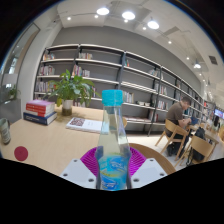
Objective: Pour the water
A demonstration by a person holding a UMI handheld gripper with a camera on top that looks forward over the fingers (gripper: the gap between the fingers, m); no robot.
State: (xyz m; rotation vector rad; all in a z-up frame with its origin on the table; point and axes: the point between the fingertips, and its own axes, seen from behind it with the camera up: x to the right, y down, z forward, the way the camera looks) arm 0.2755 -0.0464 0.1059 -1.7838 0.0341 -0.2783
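We see the gripper [113, 170] clamped on a clear water bottle [113, 145] with a blue cap, held upright between its pink pads. Beyond lie a wooden table [50, 140], stacked books [40, 111], a potted plant [70, 90] and bookshelves [130, 75]; a person [180, 118] sits farther off.

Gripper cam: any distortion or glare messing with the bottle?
Gripper view: strong fisheye, the bookshelves bow into a curve; ceiling lights blow out white; the water bottle stands sharp between the fingers of the gripper, only mild highlights on its clear plastic.
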